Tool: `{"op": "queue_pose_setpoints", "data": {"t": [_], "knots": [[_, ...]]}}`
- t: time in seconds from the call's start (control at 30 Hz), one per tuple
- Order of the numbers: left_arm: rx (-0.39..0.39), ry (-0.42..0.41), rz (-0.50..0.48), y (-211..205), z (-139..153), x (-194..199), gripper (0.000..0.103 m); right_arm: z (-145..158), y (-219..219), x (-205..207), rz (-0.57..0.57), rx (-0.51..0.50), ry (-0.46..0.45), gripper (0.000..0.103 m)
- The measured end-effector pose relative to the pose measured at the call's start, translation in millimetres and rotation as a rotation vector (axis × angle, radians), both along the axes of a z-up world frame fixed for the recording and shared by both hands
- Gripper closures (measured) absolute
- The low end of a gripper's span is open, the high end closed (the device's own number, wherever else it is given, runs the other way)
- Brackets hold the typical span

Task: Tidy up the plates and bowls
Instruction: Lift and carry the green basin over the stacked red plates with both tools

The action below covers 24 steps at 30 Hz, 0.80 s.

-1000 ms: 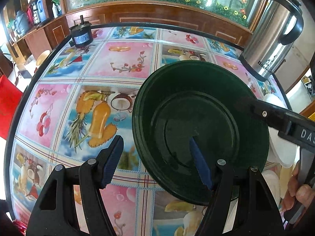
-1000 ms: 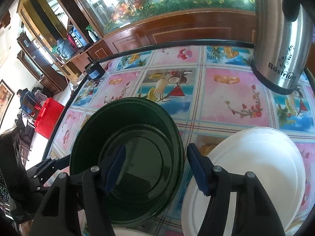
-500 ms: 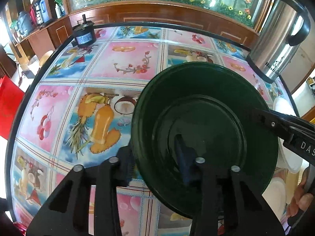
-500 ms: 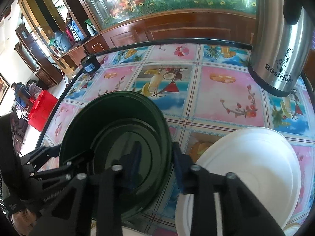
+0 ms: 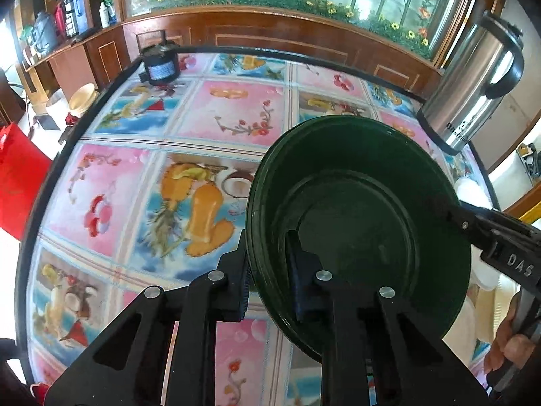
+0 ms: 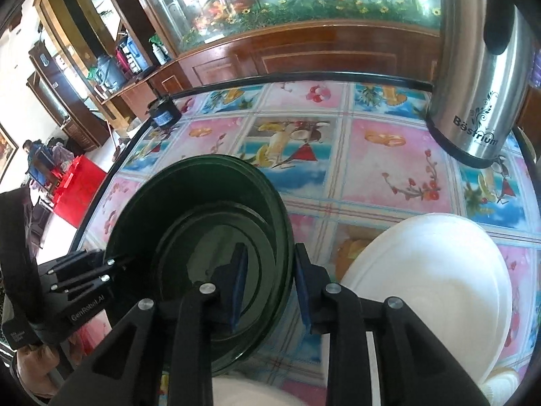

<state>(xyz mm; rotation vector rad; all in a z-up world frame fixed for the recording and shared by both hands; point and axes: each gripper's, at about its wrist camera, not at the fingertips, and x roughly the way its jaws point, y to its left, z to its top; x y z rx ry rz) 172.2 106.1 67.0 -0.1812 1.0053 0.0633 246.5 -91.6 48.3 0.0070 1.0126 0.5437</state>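
The green bowl [image 5: 365, 209] sits over the fruit-print table [image 5: 230, 115], gripped from two sides. The left tongs [image 5: 268, 275] are clenched on its near-left rim, one finger outside the wall and one inside. The right tongs [image 6: 270, 286] are clenched on the opposite rim the same way, the wall pinched between the blue pads [image 6: 238, 284]. Whether the bowl rests on the table or is lifted just off it cannot be told. The left view shows the right tongs reaching in from the right edge and a hand [image 5: 507, 345] below them; it also shows the table's open left half, with only a small black device [image 5: 159, 64] at the far rim. The right view alone shows a white plate [image 6: 436, 284] lying just right of the bowl, close to the outer finger, and a steel kettle [image 6: 480, 67] standing well beyond at the far right edge. Open tabletop lies ahead of the bowl toward the far rim.
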Motion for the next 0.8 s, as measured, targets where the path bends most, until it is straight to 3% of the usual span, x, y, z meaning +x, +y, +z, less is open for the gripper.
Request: {"op": "queue_pose_setpoints", "data": {"t": [0.33,0.8], "knots": [[-0.018,-0.027,0.006,30.5,27.3,-59.9,0.085,17.2,24.7,-44.1,0.046,-0.006,-0.017,0.075],[-0.052,-0.053,0.052,87.1,44.4,-174.4,0.085,36.6,79.0,-144.9,0.166,-0.015,-0.056,0.061]]}}
